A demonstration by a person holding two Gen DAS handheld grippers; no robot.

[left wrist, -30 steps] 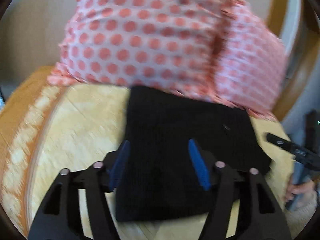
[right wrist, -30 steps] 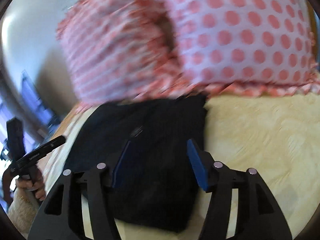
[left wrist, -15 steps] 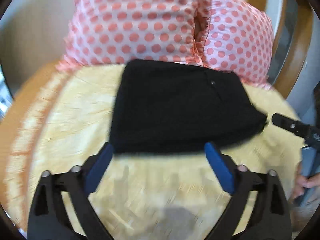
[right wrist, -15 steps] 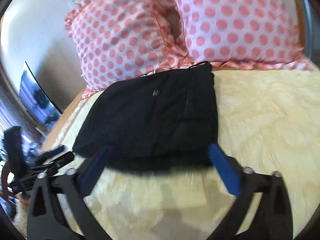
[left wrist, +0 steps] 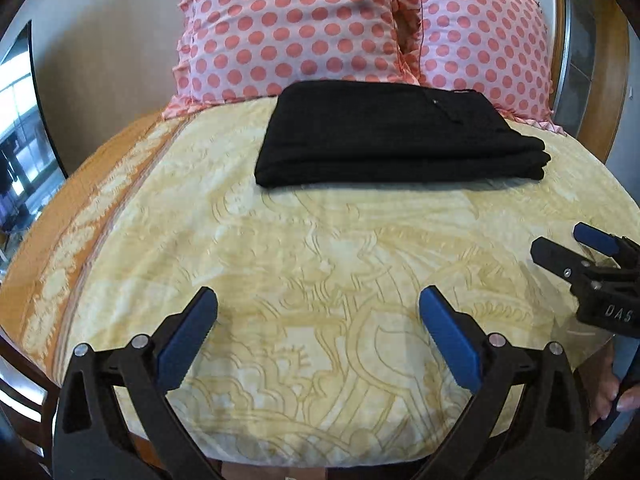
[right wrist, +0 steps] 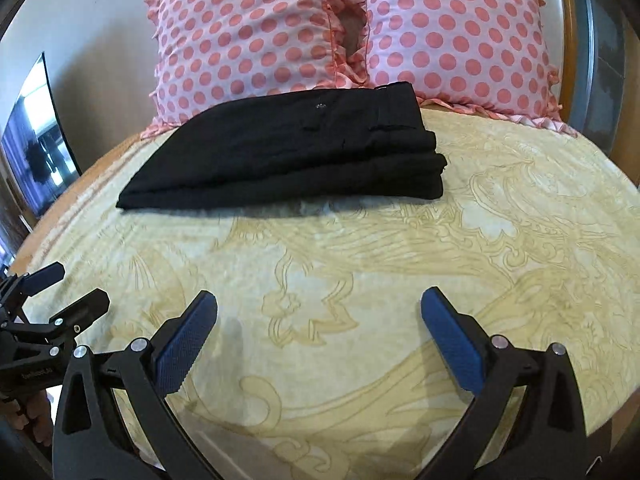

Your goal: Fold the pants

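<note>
The black pants [left wrist: 392,136] lie folded in a flat rectangular stack at the far end of the yellow bedspread [left wrist: 320,248], right in front of the pillows. In the right wrist view the pants [right wrist: 288,152] show their layered edge on the right side. My left gripper [left wrist: 318,294] hovers over bare bedspread well short of the pants, its jaws still opening with nothing between them. My right gripper [right wrist: 318,294] is also open and empty, likewise back from the pants. Each gripper shows at the edge of the other's view: the right gripper [left wrist: 558,240] and the left gripper [right wrist: 82,286].
Two pink polka-dot pillows [left wrist: 288,28] [left wrist: 480,40] lean against the headboard behind the pants. An orange border [left wrist: 60,216] runs along the bed's left edge. A dark screen [right wrist: 32,136] hangs on the left wall. A person's fingers [left wrist: 624,396] grip the right handle.
Both grippers let go of the folded pants, opened wide and pulled back toward the near end of the bed. The pants stayed in front of the pillows.
</note>
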